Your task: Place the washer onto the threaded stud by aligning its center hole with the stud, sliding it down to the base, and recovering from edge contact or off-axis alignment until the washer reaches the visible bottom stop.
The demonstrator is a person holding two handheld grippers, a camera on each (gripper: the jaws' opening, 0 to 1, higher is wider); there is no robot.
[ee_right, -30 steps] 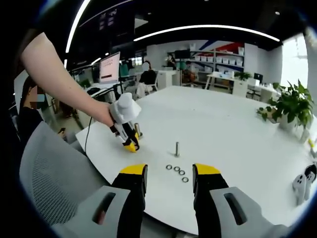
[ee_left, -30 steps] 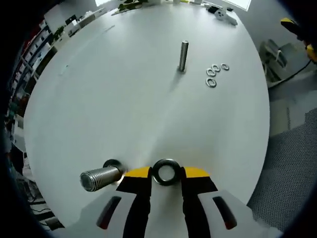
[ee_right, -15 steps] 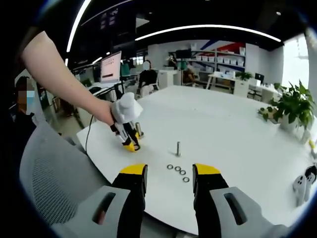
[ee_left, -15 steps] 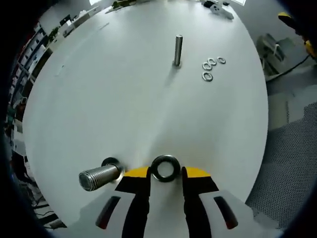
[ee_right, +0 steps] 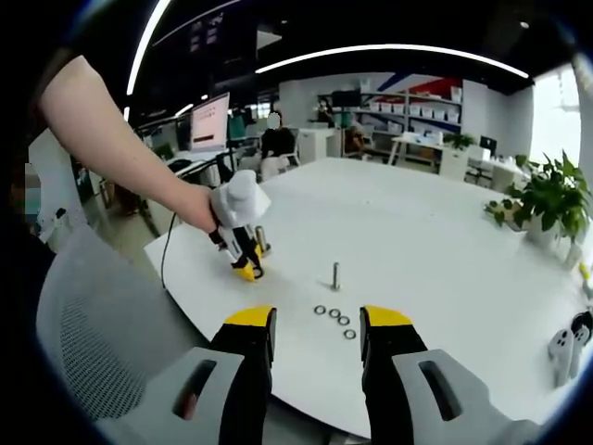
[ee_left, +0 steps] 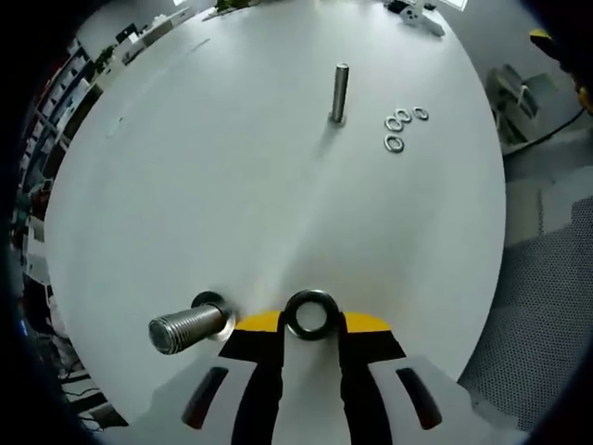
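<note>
Left hand-held gripper [ee_left: 311, 324]: your jaws were clamped on a dark steel washer [ee_left: 310, 314], gripping its rim from both sides, with its center hole open toward the camera.
Washer: it sat between your yellow jaw tips, low over the white desk [ee_left: 232, 185], not on any stud.
Near threaded stud [ee_left: 188, 329]: it stood just left of your left hand-held gripper's tips, tipped toward the camera by the lens, with a dark ring at its base on the desk.
Far stud [ee_left: 340, 93]: well ahead of your left hand-held gripper, upright on the desk.
Loose washers [ee_left: 402, 124]: four lay in a short row just right of the far stud.
Right hand-held gripper [ee_right: 317, 324]: your jaws stood apart with nothing between them, held back at the desk's near edge.
Ahead of the right hand-held gripper: the far stud [ee_right: 334, 275] with the loose washers [ee_right: 335, 318] in front of it; to its left, your left hand-held gripper [ee_right: 246, 269] pointed down at the desk [ee_right: 435, 260] beside the near threaded stud [ee_right: 261, 239].
Your hand [ee_right: 199, 209]: it gripped the left hand-held gripper's white body.
Desk's right edge: a white controller [ee_right: 565, 343] lay there, with a potted plant [ee_right: 547, 206] beyond it.
</note>
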